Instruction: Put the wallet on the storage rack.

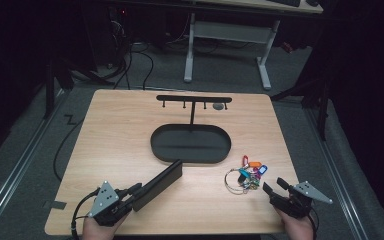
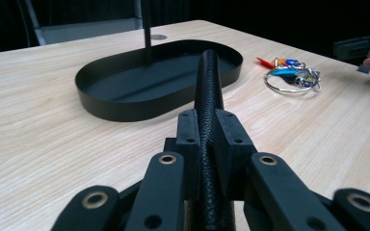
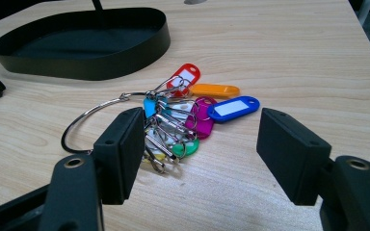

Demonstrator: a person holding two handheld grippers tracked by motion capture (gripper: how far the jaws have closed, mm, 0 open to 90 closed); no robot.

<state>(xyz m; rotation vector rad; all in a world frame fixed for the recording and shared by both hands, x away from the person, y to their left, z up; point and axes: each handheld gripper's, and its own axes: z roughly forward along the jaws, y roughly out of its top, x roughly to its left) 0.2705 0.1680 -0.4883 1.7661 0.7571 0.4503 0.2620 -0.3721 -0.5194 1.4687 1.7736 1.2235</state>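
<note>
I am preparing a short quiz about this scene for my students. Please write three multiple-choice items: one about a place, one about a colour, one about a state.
1. Where does the key ring lie?
A. inside the black tray
B. on the table, right of the tray
C. hung on the rack

2. What colour is the tag farthest right in the right gripper view?
A. blue
B. green
C. white

3. What state are the right tongs in?
A. open
B. shut on the ring
C. shut on a tag

Answers:
1 B: the key ring rests on wood beside the black tray.
2 A: the blue tag ends the fan.
3 A: the right tongs stand apart, gripping nothing.
</note>
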